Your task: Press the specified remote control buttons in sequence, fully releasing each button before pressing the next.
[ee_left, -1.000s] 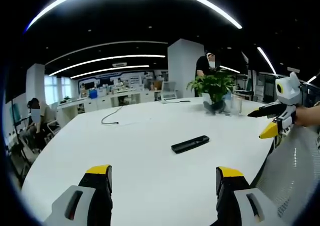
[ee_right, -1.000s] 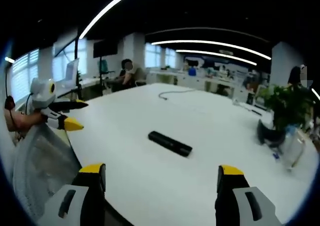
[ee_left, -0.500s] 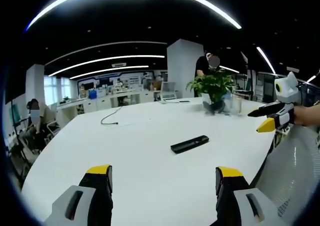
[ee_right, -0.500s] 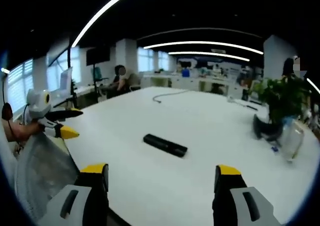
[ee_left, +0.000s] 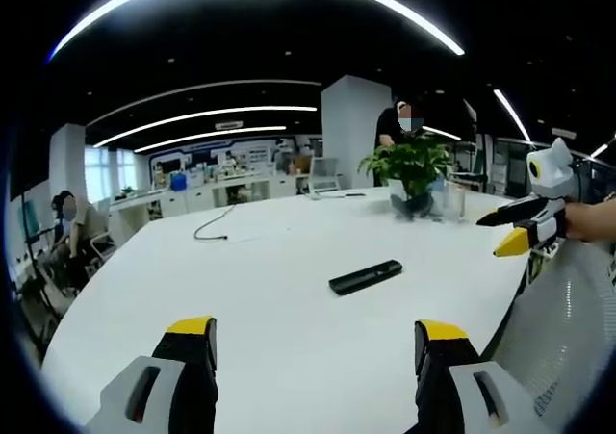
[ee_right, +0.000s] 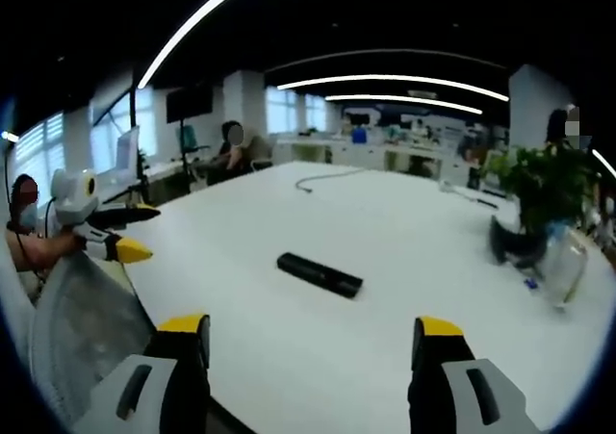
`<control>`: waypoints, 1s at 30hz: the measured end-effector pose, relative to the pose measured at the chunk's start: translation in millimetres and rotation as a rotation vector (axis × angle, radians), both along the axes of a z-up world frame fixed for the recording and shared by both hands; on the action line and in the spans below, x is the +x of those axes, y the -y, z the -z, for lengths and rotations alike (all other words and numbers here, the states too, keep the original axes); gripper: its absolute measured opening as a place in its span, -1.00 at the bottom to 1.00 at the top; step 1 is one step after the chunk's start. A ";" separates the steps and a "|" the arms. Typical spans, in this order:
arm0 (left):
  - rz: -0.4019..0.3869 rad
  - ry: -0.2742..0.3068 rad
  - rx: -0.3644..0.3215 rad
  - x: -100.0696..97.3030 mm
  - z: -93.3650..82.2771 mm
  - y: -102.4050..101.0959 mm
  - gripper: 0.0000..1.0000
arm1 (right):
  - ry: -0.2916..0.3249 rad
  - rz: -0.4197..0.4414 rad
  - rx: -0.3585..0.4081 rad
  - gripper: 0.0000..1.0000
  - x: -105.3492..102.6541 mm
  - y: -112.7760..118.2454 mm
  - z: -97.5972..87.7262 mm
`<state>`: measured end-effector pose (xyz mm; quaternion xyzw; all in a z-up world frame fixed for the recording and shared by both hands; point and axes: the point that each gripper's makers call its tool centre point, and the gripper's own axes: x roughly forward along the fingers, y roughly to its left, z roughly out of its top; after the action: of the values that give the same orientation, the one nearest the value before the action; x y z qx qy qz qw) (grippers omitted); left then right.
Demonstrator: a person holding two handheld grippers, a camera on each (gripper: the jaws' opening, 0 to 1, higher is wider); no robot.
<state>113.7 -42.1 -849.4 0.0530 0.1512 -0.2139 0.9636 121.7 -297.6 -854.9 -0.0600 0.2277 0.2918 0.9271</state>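
A black remote control (ee_left: pixel 366 276) lies flat near the middle of the big white table (ee_left: pixel 250 299); the right gripper view has the remote (ee_right: pixel 320 274) in its centre too. My left gripper (ee_left: pixel 316 338) hovers open over the table's near edge, well short of the remote, and appears in the right gripper view as the left gripper (ee_right: pixel 130 232) at the left, held by a hand. My right gripper (ee_right: pixel 313 336) is open too, also short of the remote, and enters the left gripper view as the right gripper (ee_left: pixel 515 230) at the right edge.
A potted plant (ee_left: pixel 416 169) and a clear glass (ee_left: pixel 454 201) stand at the table's far side. A dark cable (ee_left: pixel 214 224) trails across the far part. A mesh chair back (ee_right: pixel 82 323) sits by the table's edge. People sit at desks behind.
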 end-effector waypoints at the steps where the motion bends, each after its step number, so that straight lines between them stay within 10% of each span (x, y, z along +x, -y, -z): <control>1: 0.000 0.000 0.000 0.1 -0.1 0.0 0.75 | -0.001 0.000 -0.001 0.70 0.0 -0.3 -0.2; 30: 0.006 -0.004 0.009 0.0 1.5 0.1 0.74 | -0.011 -0.003 -0.031 0.64 -1.6 -1.5 2.4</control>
<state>113.8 -42.3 -851.0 0.0574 0.1538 -0.2164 0.9624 120.1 -296.0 -857.3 -0.0733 0.2371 0.2897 0.9244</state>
